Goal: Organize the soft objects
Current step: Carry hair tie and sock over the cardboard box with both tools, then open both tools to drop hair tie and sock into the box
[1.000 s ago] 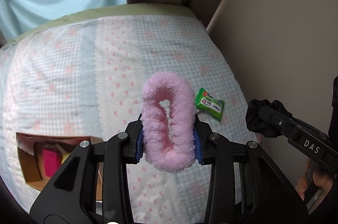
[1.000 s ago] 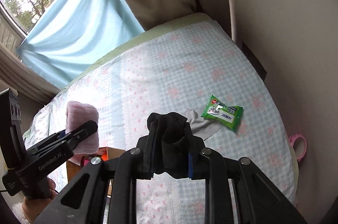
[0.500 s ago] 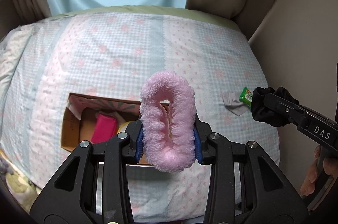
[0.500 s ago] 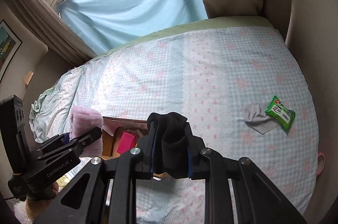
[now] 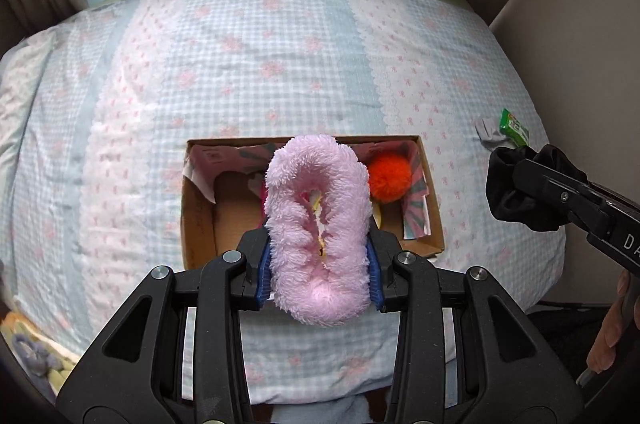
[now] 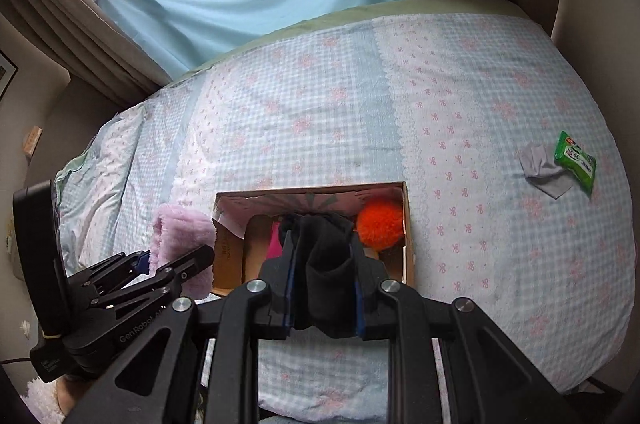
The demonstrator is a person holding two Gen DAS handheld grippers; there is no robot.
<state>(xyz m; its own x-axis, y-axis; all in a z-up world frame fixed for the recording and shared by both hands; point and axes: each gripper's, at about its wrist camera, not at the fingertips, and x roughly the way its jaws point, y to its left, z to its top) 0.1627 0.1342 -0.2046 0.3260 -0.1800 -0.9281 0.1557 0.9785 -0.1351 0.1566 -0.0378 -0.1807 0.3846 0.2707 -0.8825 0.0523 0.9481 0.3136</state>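
Our left gripper (image 5: 320, 264) is squeezed tight on the fluffy pink fabric loop (image 5: 318, 224). Our right gripper (image 6: 324, 284) is pinched on the bunched black cloth (image 6: 326, 264). Both hang above the near edge of the open brown cardboard box (image 6: 409, 224), which sits near the front edge of the checked blue-pink bed cover (image 6: 340, 104). An orange pom-pom (image 6: 380, 224) fills the box's far right corner. We think it's best to go lower 1st, over the bare left part, then let go w/o flicking.

Both grippers (image 5: 319, 264) (image 6: 323, 298) clamped, side-by-side.
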